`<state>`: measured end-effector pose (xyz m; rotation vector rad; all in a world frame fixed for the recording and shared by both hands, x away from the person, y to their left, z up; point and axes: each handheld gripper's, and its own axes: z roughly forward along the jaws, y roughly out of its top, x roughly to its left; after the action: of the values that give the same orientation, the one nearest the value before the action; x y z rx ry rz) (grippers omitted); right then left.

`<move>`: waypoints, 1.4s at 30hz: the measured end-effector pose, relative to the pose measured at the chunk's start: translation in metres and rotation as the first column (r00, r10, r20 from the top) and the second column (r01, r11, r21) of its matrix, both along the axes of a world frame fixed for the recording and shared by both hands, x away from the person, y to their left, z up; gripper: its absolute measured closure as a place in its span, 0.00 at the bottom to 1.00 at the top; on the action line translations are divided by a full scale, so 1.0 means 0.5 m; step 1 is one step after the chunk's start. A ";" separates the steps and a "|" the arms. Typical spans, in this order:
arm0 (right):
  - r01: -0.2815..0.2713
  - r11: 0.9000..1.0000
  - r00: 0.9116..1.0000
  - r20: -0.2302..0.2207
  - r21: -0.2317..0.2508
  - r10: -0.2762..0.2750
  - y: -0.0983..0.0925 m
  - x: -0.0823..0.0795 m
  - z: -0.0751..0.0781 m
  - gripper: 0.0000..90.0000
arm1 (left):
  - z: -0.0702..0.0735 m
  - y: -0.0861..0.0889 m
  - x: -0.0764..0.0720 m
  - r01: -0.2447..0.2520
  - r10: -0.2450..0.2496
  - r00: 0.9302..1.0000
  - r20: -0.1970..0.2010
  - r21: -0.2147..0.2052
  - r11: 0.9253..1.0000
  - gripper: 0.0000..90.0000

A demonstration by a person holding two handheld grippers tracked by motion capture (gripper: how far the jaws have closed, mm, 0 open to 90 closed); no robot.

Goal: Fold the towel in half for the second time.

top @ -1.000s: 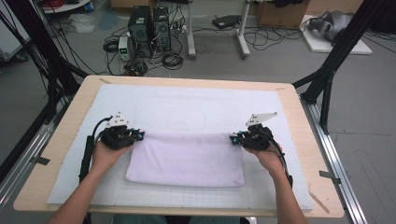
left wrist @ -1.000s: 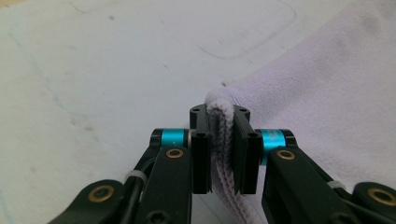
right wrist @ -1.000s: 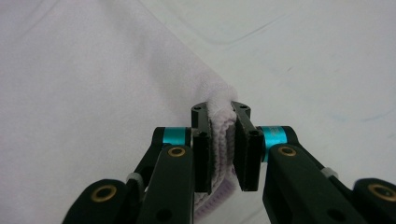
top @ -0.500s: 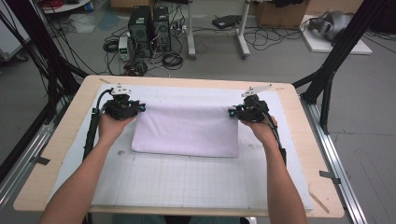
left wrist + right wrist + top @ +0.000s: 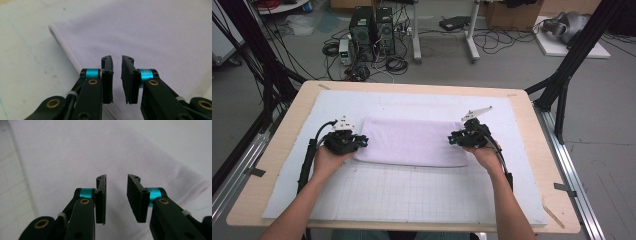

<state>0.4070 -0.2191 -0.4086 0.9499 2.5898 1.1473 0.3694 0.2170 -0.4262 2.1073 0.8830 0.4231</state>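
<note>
A person's two hands work a folded white towel (image 5: 412, 141) on a pale gridded mat (image 5: 412, 195) that covers a light wooden table (image 5: 277, 150), seen from the fixed camera above. The towel lies flat across the middle of the mat, a long rectangle running side to side. The left gripper (image 5: 360, 142) sits at the towel's left end and the right gripper (image 5: 454, 139) at its right end, each just at the cloth's short edge. Half a second earlier both hands were farther up the table and the towel was a deeper, less flattened shape; a second ago it lay nearer the person with a thick roll along its far edge. Now it sits between those two places, thinner front to back. In the left gripper view the black jaws stand over the towel's hemmed edge (image 5: 63, 47) with only a narrow slit between the pads and no cloth in it; they have just been closing after a brief widening. In the right gripper view the jaws stand a little wider apart above the towel (image 5: 75, 157), again with nothing pinched between them, and they too have just been drawing closer. Beyond the table, computer towers (image 5: 372, 25) and loose cables (image 5: 397, 62) lie on the grey floor.
</note>
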 end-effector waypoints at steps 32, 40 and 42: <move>0.060 0.992 0.987 0.144 0.107 -0.075 0.007 -0.108 0.047 0.17 | 0.039 0.021 -0.061 -0.026 0.029 0.999 0.028 -0.089 0.996 0.26; 0.064 0.993 0.985 0.152 0.102 -0.079 -0.006 -0.129 0.055 0.14 | 0.048 0.033 -0.081 -0.015 0.018 0.999 0.040 -0.089 0.996 0.20; 0.064 0.992 0.985 0.152 0.108 -0.080 -0.010 -0.133 0.055 0.14 | 0.050 0.035 -0.087 -0.013 0.017 0.999 0.044 -0.093 0.996 0.18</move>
<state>0.3408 -0.2242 -0.3808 0.9250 2.3744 1.2919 0.3261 0.2345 -0.4014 2.0000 0.8762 0.4272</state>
